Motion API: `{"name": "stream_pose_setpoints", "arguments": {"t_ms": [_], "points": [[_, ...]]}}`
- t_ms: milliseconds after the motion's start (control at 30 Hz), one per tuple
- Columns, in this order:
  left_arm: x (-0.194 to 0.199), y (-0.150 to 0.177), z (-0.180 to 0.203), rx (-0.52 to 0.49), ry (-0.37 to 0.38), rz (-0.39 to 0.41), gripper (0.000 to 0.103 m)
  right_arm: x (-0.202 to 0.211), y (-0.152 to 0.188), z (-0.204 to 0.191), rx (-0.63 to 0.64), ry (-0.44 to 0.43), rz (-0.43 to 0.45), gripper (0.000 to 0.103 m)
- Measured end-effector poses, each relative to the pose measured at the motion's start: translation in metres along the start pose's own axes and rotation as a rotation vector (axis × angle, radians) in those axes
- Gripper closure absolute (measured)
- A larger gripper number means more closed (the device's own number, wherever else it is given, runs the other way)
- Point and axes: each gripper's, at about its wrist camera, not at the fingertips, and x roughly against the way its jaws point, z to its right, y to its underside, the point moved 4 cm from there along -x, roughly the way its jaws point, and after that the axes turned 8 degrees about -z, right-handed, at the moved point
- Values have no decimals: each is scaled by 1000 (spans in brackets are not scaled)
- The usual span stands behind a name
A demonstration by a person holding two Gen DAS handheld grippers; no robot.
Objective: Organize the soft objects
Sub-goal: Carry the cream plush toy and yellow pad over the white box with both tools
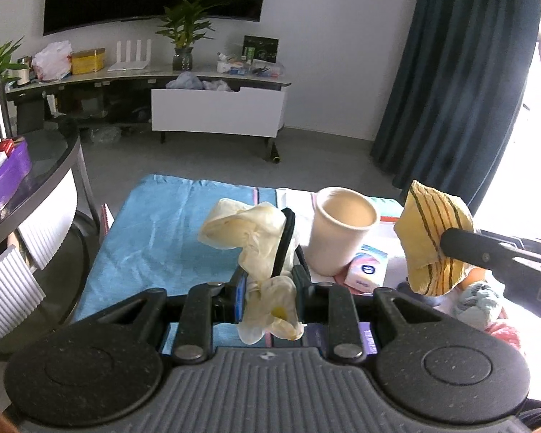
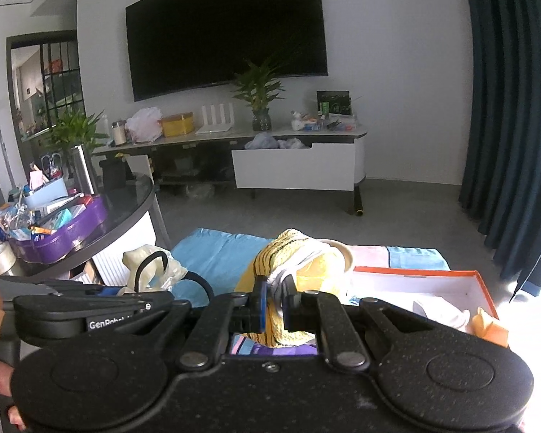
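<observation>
Gloves (image 1: 250, 238), pale yellow and crumpled with a black strap across them, sit clamped in our left hand-held gripper (image 1: 268, 288), which is closed tight on them and holds them up above the blue cloth (image 1: 155, 238), just left of the cup (image 1: 341, 231). We use that cream paper cup as our landmark: it stands upright on the cloth-covered surface, and we cannot tell what lies under the cloth. Right of the cup, our right hand-held gripper (image 2: 274, 301) is closed on a yellow rag (image 1: 432, 238) with dark stripes, lifted clear of the surface; in the right wrist view the rag hides most of the cup. At the cup's base, on its right, lies a small tissue pack (image 1: 368, 270). Further right of the cup we see an orange-rimmed box (image 2: 432, 281) holding white fabric. Beyond the cup, across the floor, stands a TV stand (image 2: 295, 166).
</observation>
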Motion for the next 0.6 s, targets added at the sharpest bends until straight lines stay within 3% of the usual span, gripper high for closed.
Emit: {"name": "stream_pose_setpoints", "arguments": {"t_ms": [600], "points": [[0, 0, 34, -68, 42, 5, 76, 29, 6, 33, -53, 43, 47, 93]]}}
